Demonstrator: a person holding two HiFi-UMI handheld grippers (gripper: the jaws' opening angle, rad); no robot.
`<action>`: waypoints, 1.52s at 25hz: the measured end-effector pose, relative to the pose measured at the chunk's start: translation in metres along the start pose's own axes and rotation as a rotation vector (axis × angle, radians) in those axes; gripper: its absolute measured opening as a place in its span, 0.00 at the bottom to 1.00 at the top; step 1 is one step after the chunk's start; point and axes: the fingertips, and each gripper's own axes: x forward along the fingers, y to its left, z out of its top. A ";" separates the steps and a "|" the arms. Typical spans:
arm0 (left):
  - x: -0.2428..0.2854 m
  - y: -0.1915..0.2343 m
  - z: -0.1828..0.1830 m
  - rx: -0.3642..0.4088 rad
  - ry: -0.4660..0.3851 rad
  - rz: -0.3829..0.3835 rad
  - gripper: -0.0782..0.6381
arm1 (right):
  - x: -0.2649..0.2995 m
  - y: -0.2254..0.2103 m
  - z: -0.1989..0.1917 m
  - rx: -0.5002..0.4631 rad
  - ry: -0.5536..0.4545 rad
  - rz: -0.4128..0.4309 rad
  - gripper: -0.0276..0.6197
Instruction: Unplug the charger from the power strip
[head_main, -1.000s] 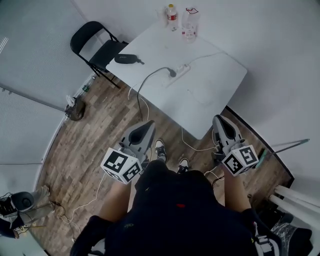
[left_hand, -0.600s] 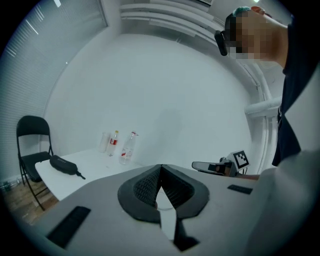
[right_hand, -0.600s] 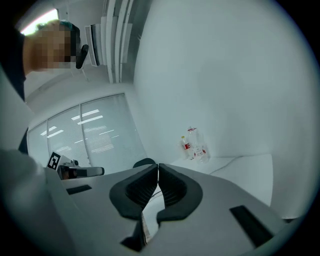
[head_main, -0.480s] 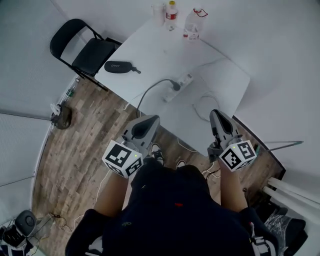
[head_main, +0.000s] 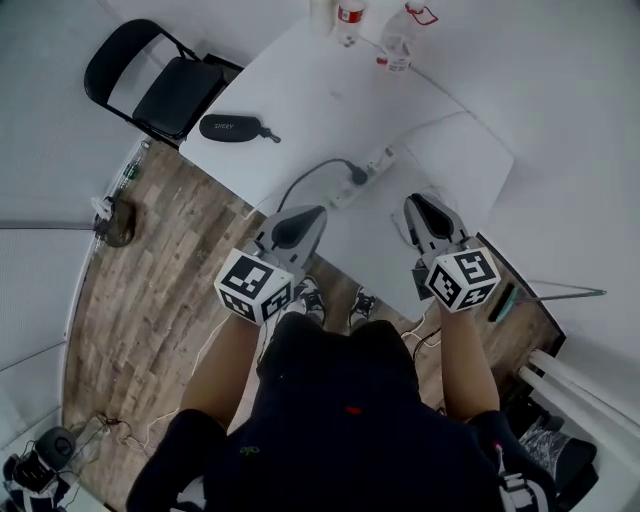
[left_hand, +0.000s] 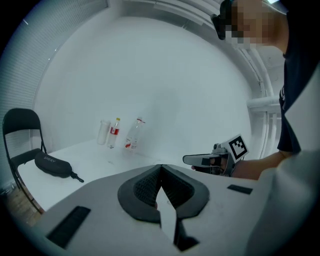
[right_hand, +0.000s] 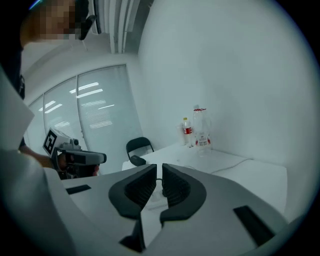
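On the white table (head_main: 300, 90) lies a white power strip (head_main: 373, 166). A black charger plug (head_main: 355, 176) sits in its near end, and its dark cable (head_main: 300, 185) curves off the table's front edge. My left gripper (head_main: 302, 216) hovers over that front edge, below and left of the plug, shut and empty (left_hand: 161, 170). My right gripper (head_main: 414, 204) is over the table to the right of the strip, also shut with nothing in it (right_hand: 159, 176). Neither touches the strip or the plug.
A black pouch (head_main: 232, 128) lies on the table's left part. Two bottles (head_main: 348, 12) (head_main: 404, 42) stand at the far edge near the wall. A black folding chair (head_main: 165, 85) stands left of the table. White cables (head_main: 445, 120) run across the table and down to the wooden floor.
Both grippers have moved forward and a little down, from over the floor by the person's legs to over the table's near edge, closer to the power strip. Their jaws stay shut.
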 end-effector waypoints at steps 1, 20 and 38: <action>0.008 0.005 -0.006 0.000 0.011 0.010 0.13 | 0.009 -0.005 -0.007 -0.021 0.028 0.007 0.08; 0.111 0.064 -0.112 -0.055 0.215 0.077 0.13 | 0.144 -0.057 -0.099 -0.228 0.332 0.050 0.40; 0.124 0.067 -0.125 -0.121 0.231 0.044 0.13 | 0.151 -0.061 -0.100 -0.270 0.300 0.076 0.31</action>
